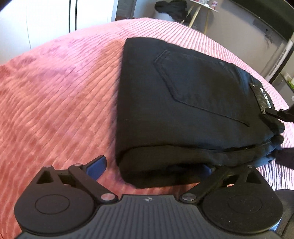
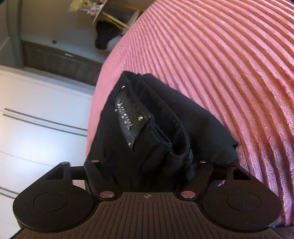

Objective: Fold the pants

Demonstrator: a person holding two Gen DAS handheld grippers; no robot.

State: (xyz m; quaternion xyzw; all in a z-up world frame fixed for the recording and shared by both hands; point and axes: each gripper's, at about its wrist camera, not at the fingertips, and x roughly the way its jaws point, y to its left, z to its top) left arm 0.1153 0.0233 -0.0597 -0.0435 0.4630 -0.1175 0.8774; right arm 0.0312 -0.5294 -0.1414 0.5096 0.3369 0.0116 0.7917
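Note:
The black pants lie folded into a thick rectangle on a pink ribbed bedspread, back pocket and leather label facing up. My left gripper stands open at the near corner of the stack. Its left pad is clear of the cloth and its right finger sits under the lower edge. In the right wrist view the waistband end of the pants fills the space between the fingers of my right gripper. The layers there gape loosely and are not squeezed. A fingertip of the right gripper shows by the label.
The bedspread runs wide to the left of the stack. Its edge curves close behind the pants. Beyond it are white cabinet doors, a thin-legged side table and a dark garment beside it.

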